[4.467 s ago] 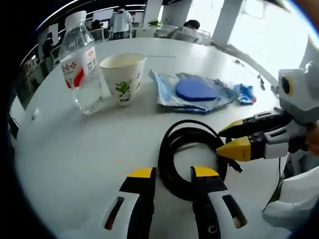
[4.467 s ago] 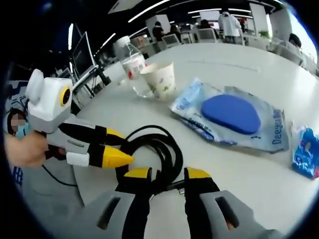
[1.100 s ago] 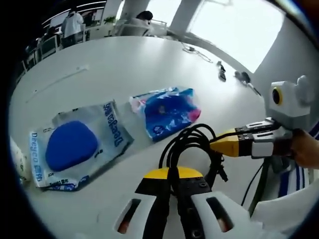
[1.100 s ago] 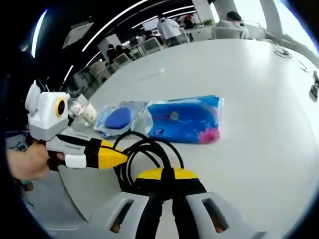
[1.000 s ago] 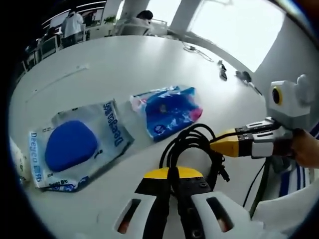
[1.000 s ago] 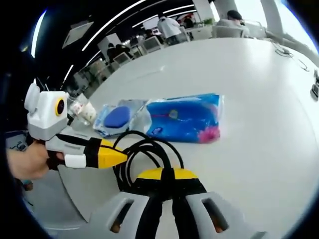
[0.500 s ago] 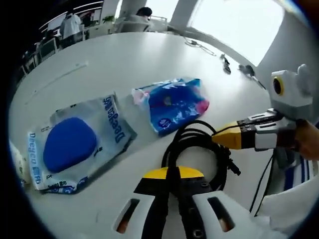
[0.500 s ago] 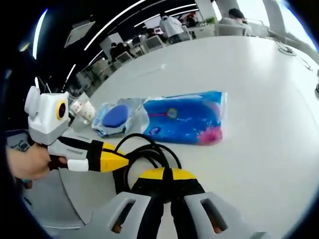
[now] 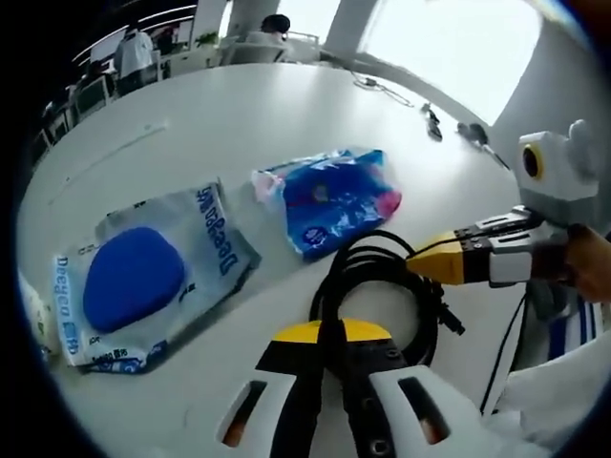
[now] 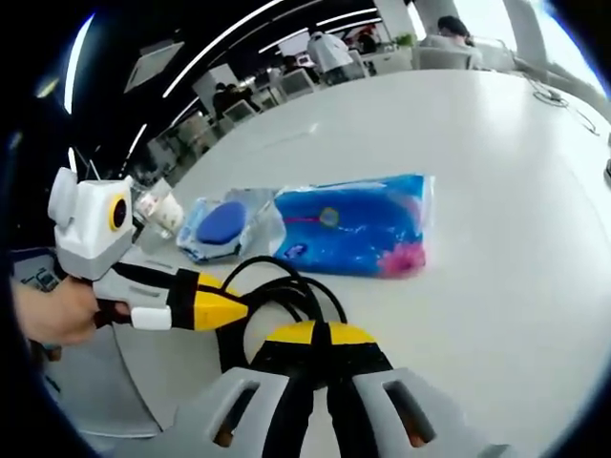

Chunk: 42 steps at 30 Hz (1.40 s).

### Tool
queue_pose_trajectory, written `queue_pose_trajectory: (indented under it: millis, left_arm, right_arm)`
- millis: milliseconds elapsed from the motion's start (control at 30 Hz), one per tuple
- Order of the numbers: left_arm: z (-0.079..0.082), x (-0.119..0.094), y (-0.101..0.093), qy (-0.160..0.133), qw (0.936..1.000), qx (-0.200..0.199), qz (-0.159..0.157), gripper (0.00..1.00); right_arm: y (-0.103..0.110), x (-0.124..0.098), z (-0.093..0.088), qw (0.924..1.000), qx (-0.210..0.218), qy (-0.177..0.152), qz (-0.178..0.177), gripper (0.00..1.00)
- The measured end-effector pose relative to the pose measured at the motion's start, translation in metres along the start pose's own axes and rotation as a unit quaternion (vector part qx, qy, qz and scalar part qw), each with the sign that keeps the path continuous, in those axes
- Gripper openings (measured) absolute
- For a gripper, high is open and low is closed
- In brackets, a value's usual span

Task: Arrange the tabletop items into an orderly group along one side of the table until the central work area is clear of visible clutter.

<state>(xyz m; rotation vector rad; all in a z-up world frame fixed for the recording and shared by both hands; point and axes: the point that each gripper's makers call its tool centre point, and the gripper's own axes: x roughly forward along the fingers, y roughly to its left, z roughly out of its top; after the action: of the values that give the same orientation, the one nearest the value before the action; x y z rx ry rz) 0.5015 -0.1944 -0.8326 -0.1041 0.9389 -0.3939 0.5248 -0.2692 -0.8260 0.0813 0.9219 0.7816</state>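
Note:
A coiled black cable (image 9: 382, 272) lies on the white table (image 9: 239, 124) just ahead of my left gripper (image 9: 326, 331), which is shut on the coil's near strand. My right gripper (image 9: 420, 265) comes in from the right, shut on the coil's far side. In the right gripper view the cable (image 10: 286, 281) runs between my right gripper's (image 10: 320, 334) shut jaws, and the left gripper (image 10: 239, 310) holds it from the left. A blue packet (image 9: 334, 196) (image 10: 358, 229) lies right beyond the coil. A clear bag with a blue pad (image 9: 134, 277) (image 10: 224, 224) sits beside it.
A paper cup (image 10: 170, 212) and a water bottle (image 10: 145, 202) stand beyond the clear bag near the table's edge. Small dark items (image 9: 430, 119) lie far across the table. People sit at desks in the background. A hand (image 10: 57, 310) holds the left gripper.
Since 4.5 s ago both grippers have shut on the cable, which now lies by the blue packet instead of near the cup. Over the last half second, almost nothing moved.

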Motion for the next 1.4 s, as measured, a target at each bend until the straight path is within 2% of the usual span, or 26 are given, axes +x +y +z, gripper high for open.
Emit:
queue_pose_trajectory:
  millis: [367, 533, 567, 667, 733, 800, 867, 933, 967, 1000, 1067, 1133, 1267, 1400]
  left_arm:
    - [0.0, -0.001, -0.002, 0.001, 0.9997, 0.013, -0.02, 0.03]
    - [0.001, 0.0, -0.006, -0.001, 0.9996, 0.007, -0.026, 0.11]
    - [0.001, -0.001, -0.008, -0.001, 0.9996, 0.005, -0.028, 0.12]
    - [0.004, -0.003, -0.011, -0.014, 0.9994, 0.017, -0.026, 0.2]
    - [0.008, -0.005, -0.005, -0.029, 0.999, 0.033, -0.007, 0.38]
    - [0.005, -0.006, -0.006, -0.028, 0.9993, 0.024, -0.012, 0.52]
    - [0.004, -0.009, -0.007, -0.03, 0.9993, 0.017, -0.016, 0.54]
    - [0.007, -0.012, -0.006, -0.042, 0.9988, 0.023, -0.012, 0.59]
    - [0.005, -0.015, -0.004, -0.035, 0.9982, 0.049, -0.009, 0.6]
    - [0.005, -0.016, -0.006, -0.038, 0.9982, 0.045, -0.01, 0.6]
    - [0.006, -0.02, -0.008, -0.049, 0.9973, 0.054, -0.013, 0.64]
    - [0.008, -0.024, -0.009, -0.058, 0.9968, 0.054, -0.012, 0.71]
    - [0.009, -0.029, -0.004, -0.074, 0.995, 0.067, 0.002, 0.89]
    - [0.005, -0.033, 0.0, -0.066, 0.9954, 0.069, 0.006, 0.91]
  right_arm:
    - [0.0, 0.0, 0.0, 0.9999, -0.012, 0.003, -0.004, 0.0]
    - [0.0, 0.0, 0.001, 0.9997, -0.023, 0.004, -0.005, 0.0]
    - [0.001, 0.0, 0.003, 0.9995, -0.032, -0.004, -0.003, 0.01]
    - [0.014, -0.001, 0.007, 0.9977, -0.058, -0.024, 0.026, 0.15]
    - [0.02, -0.003, 0.01, 0.9967, -0.066, -0.033, 0.032, 0.2]
    - [0.022, -0.005, 0.011, 0.9958, -0.076, -0.04, 0.031, 0.25]
    - [0.023, -0.005, 0.012, 0.9948, -0.085, -0.047, 0.03, 0.33]
    - [0.018, -0.007, 0.023, 0.9907, -0.109, -0.081, 0.01, 0.57]
    - [0.022, -0.008, 0.028, 0.9886, -0.11, -0.102, 0.015, 0.68]
    - [0.023, -0.011, 0.029, 0.9892, -0.098, -0.107, 0.023, 0.81]
    - [0.023, -0.014, 0.035, 0.9856, -0.108, -0.129, 0.02, 0.98]
    - [0.021, -0.02, 0.037, 0.983, -0.124, -0.135, 0.013, 1.0]
    - [0.017, -0.022, 0.035, 0.9838, -0.114, -0.138, 0.013, 1.0]
    - [0.018, -0.023, 0.036, 0.9839, -0.114, -0.137, 0.012, 1.0]
